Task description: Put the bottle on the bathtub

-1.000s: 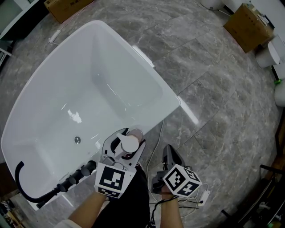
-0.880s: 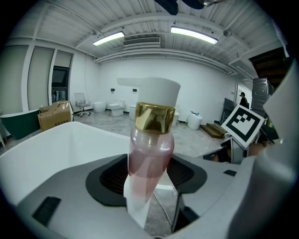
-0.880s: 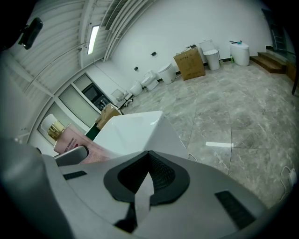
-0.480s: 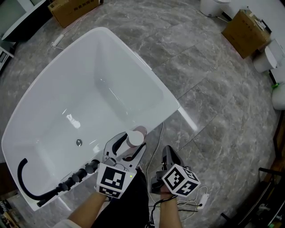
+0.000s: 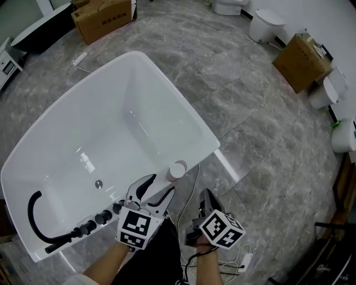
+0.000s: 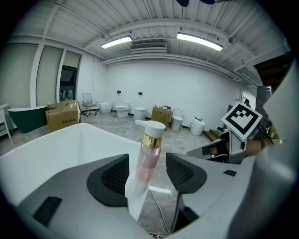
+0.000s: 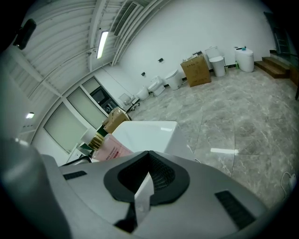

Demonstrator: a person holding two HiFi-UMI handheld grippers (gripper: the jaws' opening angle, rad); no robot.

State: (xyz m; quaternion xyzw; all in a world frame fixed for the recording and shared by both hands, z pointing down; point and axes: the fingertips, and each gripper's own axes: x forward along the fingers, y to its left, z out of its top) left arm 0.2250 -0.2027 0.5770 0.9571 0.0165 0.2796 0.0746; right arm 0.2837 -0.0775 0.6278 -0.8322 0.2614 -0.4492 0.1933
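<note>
A pink bottle [image 5: 173, 173] with a white pump cap and gold collar stands at the near rim of the white bathtub [image 5: 207, 146]. My left gripper [image 5: 157, 186] is open just behind it, and its jaws flank the bottle's lower part without pressing on it. In the left gripper view the bottle [image 6: 148, 156] rises between the two dark pads, with a gap on the right side. My right gripper [image 5: 206, 196] is shut and empty, to the right over the floor. The right gripper view shows the bottle [image 7: 110, 149] at left, beside the tub [image 7: 154, 133].
A black faucet [image 5: 38, 214] and knobs [image 5: 97, 217] sit on the tub's near-left rim. Cardboard boxes [image 5: 105, 16] [image 5: 300, 61] and toilets [image 5: 267, 25] stand on the grey marble floor. A cable [image 5: 192, 186] and a power strip [image 5: 243, 259] lie near my feet.
The bottle was deep between the left jaws a second ago; now its cap is ahead of the fingertips and the jaws stand off it. The head view has shifted.
</note>
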